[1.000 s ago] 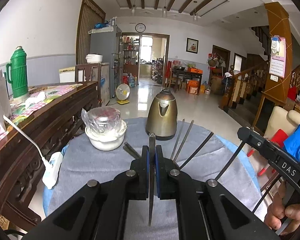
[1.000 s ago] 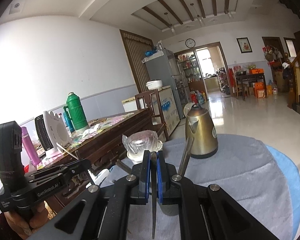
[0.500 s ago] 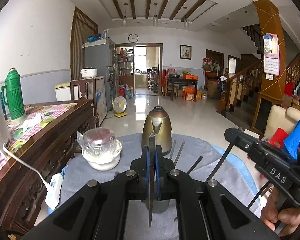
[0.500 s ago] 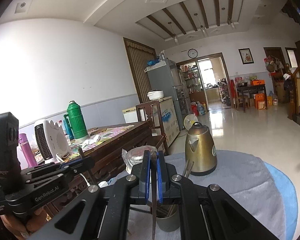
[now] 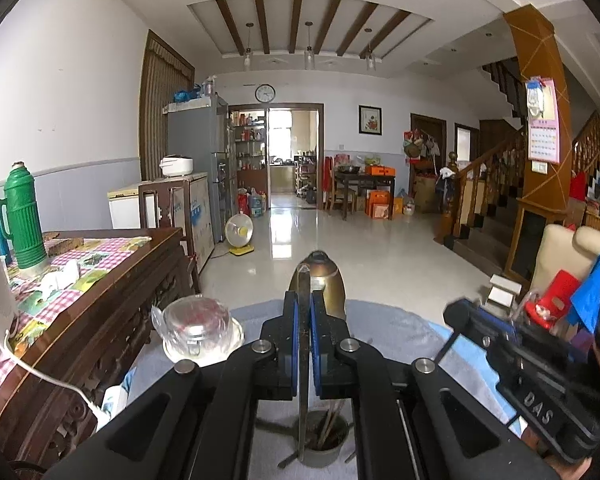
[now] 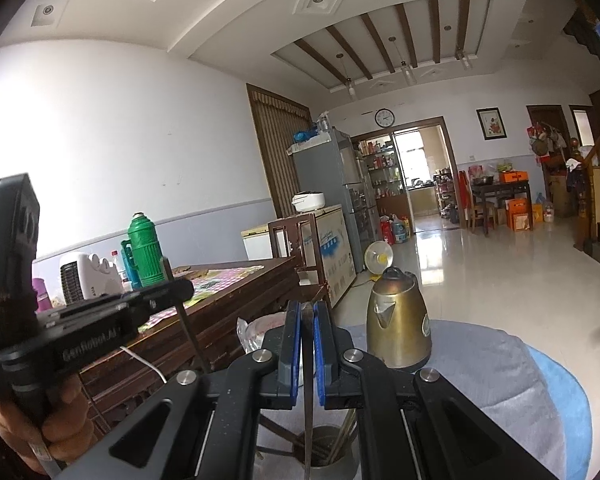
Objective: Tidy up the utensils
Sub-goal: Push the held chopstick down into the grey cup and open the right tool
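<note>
My left gripper is shut on a dark chopstick that hangs straight down into a grey utensil cup below it. The cup holds several chopsticks. My right gripper is shut on another dark chopstick, which hangs down over the same cup. The right gripper also shows at the right of the left wrist view, and the left gripper at the left of the right wrist view. Both grippers are held high above the grey-clothed round table.
A brass kettle stands at the back of the table. A white bowl with a plastic-wrapped glass lid sits back left. A wooden sideboard with a green thermos and a white heater runs along the left.
Both grippers have risen and tilted up, each with its chopstick. The utensil cup has come into view under them, and the loose chopsticks on the cloth have dropped out of view.
</note>
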`<action>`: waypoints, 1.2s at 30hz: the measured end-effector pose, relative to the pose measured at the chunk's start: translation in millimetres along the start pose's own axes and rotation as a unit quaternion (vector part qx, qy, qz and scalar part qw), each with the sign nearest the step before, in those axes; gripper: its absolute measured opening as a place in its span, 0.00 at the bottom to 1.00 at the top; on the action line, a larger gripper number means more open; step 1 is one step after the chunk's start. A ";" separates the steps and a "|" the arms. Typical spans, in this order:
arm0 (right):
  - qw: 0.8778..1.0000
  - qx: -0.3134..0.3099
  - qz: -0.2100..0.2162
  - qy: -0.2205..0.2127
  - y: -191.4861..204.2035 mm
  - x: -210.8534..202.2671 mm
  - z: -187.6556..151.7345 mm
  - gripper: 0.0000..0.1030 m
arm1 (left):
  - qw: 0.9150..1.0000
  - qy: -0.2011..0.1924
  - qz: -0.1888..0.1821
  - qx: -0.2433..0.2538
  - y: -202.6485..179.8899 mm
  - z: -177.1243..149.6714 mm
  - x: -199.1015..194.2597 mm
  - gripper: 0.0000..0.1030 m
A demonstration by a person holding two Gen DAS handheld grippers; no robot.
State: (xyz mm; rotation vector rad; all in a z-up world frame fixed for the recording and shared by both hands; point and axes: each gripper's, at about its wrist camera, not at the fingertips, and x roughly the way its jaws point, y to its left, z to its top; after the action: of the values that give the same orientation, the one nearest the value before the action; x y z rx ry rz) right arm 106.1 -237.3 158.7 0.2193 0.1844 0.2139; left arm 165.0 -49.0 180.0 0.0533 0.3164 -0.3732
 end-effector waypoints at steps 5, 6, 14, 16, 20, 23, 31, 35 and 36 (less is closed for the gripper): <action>1.000 0.010 -0.007 -0.009 -4.8 8.8 2.1 0.06 | 1.000 -0.017 0.004 -0.021 7.0 13.9 15.0 0.05; 1.000 0.011 -0.009 -0.011 -5.2 10.8 1.8 0.06 | 0.999 -0.021 0.004 -0.025 8.5 14.7 18.4 0.05; 0.999 0.008 -0.037 -0.016 -8.4 33.1 -7.7 0.06 | 0.998 -0.023 0.014 -0.058 18.2 4.4 51.9 0.05; 0.999 0.011 -0.042 -0.009 -12.4 41.1 -12.9 0.06 | 0.998 -0.016 0.018 -0.064 18.5 -4.0 62.7 0.05; 0.999 0.022 -0.045 0.006 -21.4 52.1 -23.7 0.06 | 0.997 -0.003 0.020 -0.074 18.7 -16.3 79.7 0.05; 0.999 0.025 -0.045 0.011 -25.1 53.2 -28.6 0.06 | 0.997 0.007 0.022 -0.079 18.3 -22.9 93.4 0.05; 0.998 0.032 -0.041 0.031 -28.2 54.1 -41.3 0.06 | 0.995 0.058 0.038 -0.071 8.2 -43.9 122.9 0.05; 0.997 0.037 -0.043 0.046 -31.3 55.3 -50.0 0.06 | 0.993 0.091 0.046 -0.064 4.9 -55.7 127.7 0.05; 0.997 0.040 -0.044 0.050 -33.1 54.8 -52.3 0.06 | 0.992 0.103 0.051 -0.061 5.2 -58.4 128.8 0.05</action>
State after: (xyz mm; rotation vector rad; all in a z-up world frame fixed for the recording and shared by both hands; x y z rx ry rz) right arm 154.4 -246.1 92.1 0.2797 0.3026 0.1297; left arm 263.4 -82.9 84.1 -0.0123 0.5372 -0.2455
